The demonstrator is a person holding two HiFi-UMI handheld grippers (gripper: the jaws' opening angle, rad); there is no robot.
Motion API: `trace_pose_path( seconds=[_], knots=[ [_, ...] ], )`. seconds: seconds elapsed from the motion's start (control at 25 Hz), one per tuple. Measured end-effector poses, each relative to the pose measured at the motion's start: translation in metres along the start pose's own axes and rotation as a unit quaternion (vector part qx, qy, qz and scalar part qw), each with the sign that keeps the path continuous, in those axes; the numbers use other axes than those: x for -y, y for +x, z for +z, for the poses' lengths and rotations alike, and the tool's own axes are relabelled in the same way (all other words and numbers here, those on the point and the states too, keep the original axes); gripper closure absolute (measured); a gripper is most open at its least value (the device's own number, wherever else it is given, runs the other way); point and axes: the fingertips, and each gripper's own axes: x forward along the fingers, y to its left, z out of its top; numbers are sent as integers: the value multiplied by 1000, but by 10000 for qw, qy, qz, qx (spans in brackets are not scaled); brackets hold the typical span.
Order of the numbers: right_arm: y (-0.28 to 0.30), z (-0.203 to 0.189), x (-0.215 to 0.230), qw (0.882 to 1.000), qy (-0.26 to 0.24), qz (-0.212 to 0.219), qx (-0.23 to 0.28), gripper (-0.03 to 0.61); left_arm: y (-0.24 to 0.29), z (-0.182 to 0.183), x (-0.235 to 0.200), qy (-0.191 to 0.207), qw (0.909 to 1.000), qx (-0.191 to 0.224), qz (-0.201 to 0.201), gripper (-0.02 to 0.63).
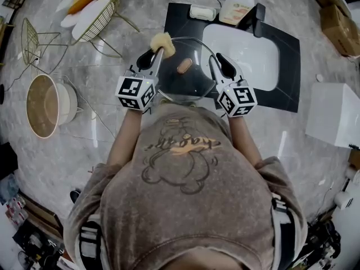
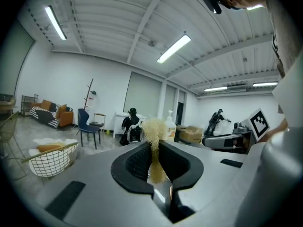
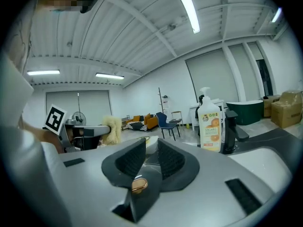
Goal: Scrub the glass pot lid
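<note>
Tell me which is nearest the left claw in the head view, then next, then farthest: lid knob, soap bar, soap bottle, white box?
1. the lid knob, just right of the left claw.
2. the soap bar, farther back, near the top.
3. the soap bottle, right of the soap bar.
4. the white box, at the far right.

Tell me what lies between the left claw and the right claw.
In the head view, the glass pot lid spans that gap, its brown knob near the middle. The right claw grips its rim; the left claw holds a yellow sponge.
</note>
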Motion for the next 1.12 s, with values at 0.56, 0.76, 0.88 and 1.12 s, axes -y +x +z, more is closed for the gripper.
trace_pose_path(
  seconds=[0.56,0.76,0.88,1.12],
  knots=[
    [-2,-11,10,9993,252,-269,67,578,5,-18,3,-109,9999,-19,104,563],
    [-1,-13,11,9994,219,-277,45,578,5,-20,2,-107,9998,-61,129,565],
    [-1,-14,13,9992,254,-304,28,578,5,-22,1,-129,9998,-78,147,565],
    [0,-15,12,9991,282,-317,0,578,2,-24,1,-181,9997,-114,141,565]
  ],
)
